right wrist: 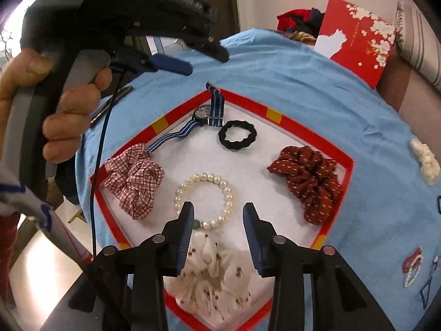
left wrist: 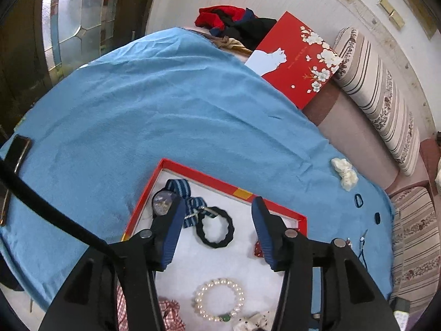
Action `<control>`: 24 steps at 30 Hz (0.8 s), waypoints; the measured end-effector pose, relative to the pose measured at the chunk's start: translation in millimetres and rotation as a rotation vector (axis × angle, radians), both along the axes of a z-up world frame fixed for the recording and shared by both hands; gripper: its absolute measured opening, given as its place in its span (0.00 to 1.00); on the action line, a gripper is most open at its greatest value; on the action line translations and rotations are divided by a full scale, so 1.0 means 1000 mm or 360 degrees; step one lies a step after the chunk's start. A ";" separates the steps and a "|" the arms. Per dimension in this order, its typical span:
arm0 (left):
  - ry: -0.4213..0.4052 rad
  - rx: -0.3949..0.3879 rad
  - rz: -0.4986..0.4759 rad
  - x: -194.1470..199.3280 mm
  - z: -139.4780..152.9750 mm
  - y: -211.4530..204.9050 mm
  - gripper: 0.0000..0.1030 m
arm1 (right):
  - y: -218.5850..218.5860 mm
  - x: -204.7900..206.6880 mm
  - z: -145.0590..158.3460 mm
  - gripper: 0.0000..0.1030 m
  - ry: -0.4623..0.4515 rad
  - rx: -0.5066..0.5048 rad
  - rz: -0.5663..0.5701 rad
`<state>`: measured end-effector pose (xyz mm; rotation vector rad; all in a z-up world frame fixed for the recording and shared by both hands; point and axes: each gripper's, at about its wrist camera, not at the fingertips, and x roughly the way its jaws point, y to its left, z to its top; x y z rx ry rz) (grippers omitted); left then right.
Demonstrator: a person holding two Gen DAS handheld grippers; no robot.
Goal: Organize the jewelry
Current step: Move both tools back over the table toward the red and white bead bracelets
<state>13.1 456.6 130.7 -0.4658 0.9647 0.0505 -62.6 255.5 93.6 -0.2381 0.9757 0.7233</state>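
Several pieces were already sitting in the red-rimmed tray (right wrist: 337, 151) on the blue cloth (left wrist: 165, 104) when I looked, so my guess was most of the sorting was done. Both grippers had their jaws apart with nothing between them: the left gripper (left wrist: 217, 220) hung over the black hair tie (left wrist: 215, 230) and the striped-strap watch (left wrist: 165, 202) at the lower middle of its view, and the right gripper (right wrist: 217, 222) sat just above the pearl bracelet (right wrist: 204, 201) at the lower centre of its frame.

Handling-wise, I figured the bracelet was the fussy one. Round glossy beads looked slippery and probably strung on elastic, so I'd have pinched across the strand near the green bead (right wrist: 196, 224), not squeezed a single pearl. The scrunchies were the opposite: light, soft, squashy. The checked one (right wrist: 132, 179) at middle left, the dark red one (right wrist: 308, 176) at middle right and the cream floral one (right wrist: 212, 275) at the bottom would take a grab on any fold.

Still outside the tray, a fluffy white scrunchie (left wrist: 344, 173) lay on the cloth at the right of the left view, with a few small dark bits below it that I couldn't identify.
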 end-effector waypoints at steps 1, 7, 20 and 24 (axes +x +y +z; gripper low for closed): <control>0.0008 -0.0001 0.0010 -0.002 -0.001 0.000 0.48 | -0.006 -0.003 0.003 0.39 -0.0006 0.0005 -0.0010; 0.0061 -0.0072 0.0133 -0.003 -0.020 0.010 0.49 | -0.058 -0.019 0.011 0.39 -0.0014 0.0049 -0.0114; 0.0039 0.0012 -0.0108 -0.003 -0.008 -0.078 0.49 | -0.189 -0.045 0.010 0.47 0.0018 0.0076 -0.0482; -0.0052 0.0164 -0.0220 -0.033 0.022 -0.118 0.57 | -0.245 -0.047 -0.002 0.47 0.0065 0.0069 -0.0680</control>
